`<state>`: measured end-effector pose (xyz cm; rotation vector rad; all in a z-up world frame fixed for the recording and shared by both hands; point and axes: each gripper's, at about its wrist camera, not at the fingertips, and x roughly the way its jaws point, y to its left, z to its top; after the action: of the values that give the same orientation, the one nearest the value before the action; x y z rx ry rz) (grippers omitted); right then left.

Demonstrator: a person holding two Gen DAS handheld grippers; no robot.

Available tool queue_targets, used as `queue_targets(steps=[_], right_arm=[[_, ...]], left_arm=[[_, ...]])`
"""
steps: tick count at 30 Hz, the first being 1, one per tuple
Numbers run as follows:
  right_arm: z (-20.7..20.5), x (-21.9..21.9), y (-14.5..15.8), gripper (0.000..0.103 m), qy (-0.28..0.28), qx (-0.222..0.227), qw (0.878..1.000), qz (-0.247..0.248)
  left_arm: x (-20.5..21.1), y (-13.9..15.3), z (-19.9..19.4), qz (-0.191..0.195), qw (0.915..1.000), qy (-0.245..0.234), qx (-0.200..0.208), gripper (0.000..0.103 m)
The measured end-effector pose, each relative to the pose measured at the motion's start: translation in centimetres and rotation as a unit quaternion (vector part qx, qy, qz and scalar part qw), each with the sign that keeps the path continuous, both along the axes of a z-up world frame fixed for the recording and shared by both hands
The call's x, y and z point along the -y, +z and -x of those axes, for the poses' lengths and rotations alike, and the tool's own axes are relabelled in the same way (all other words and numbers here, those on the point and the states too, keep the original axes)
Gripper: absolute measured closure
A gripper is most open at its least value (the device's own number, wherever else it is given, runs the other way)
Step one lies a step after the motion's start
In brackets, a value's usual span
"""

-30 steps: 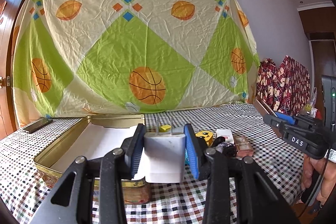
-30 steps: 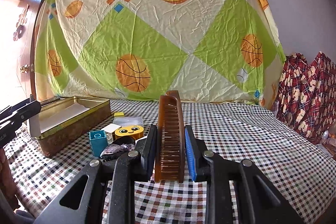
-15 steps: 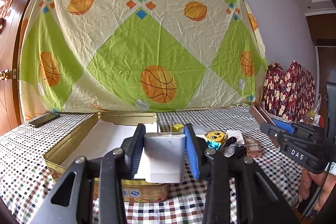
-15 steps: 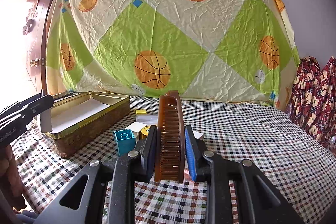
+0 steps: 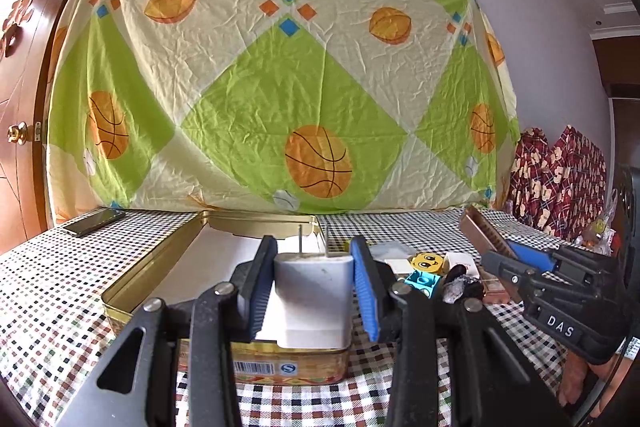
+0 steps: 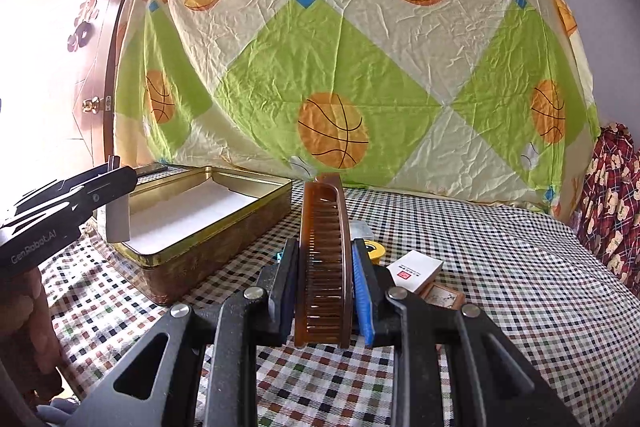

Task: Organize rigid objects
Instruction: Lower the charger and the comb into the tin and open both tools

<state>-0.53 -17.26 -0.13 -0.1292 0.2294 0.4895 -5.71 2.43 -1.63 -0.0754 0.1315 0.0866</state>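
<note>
My left gripper [image 5: 313, 251] is shut on a white plug charger [image 5: 314, 301], prongs pointing forward, held over the near end of the open gold tin [image 5: 168, 261]. My right gripper [image 6: 325, 255] is shut on a brown comb [image 6: 324, 259], held on edge above the checked tablecloth to the right of the tin [image 6: 224, 239]. The right gripper with the comb also shows at the right of the left wrist view [image 5: 532, 263]. The left gripper with the charger [image 6: 118, 223] shows at the left of the right wrist view.
Small items lie right of the tin: a yellow smiley block [image 5: 427, 261], a blue brick [image 5: 422, 281], a dark object [image 5: 460, 285], a white box [image 6: 416, 269], a brown tile [image 6: 442, 297]. A phone [image 5: 94, 221] lies far left. A patterned sheet hangs behind.
Both grippers have moved left toward the tin, each keeping its hold. The left gripper with the charger now sits more squarely over the tin's near end.
</note>
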Motion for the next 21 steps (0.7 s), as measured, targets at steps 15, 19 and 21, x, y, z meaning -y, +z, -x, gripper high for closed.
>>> queue_targets(steps=[15, 19, 21], right_arm=[[1.1, -3.3, -0.1, 0.076, 0.032, 0.006, 0.999, 0.018], [1.2, -3.9, 0.0, 0.076, 0.039, 0.006, 0.999, 0.02], [1.3, -4.1, -0.1, 0.076, 0.042, 0.005, 0.999, 0.019]], left_arm=[[-1.8, 0.0, 0.3, 0.011, 0.9998, 0.015, 0.0, 0.066], [-2.0, 0.0, 0.2, 0.012, 0.9998, 0.017, -0.001, 0.066], [-2.1, 0.0, 0.2, 0.012, 0.9998, 0.018, -0.002, 0.066]])
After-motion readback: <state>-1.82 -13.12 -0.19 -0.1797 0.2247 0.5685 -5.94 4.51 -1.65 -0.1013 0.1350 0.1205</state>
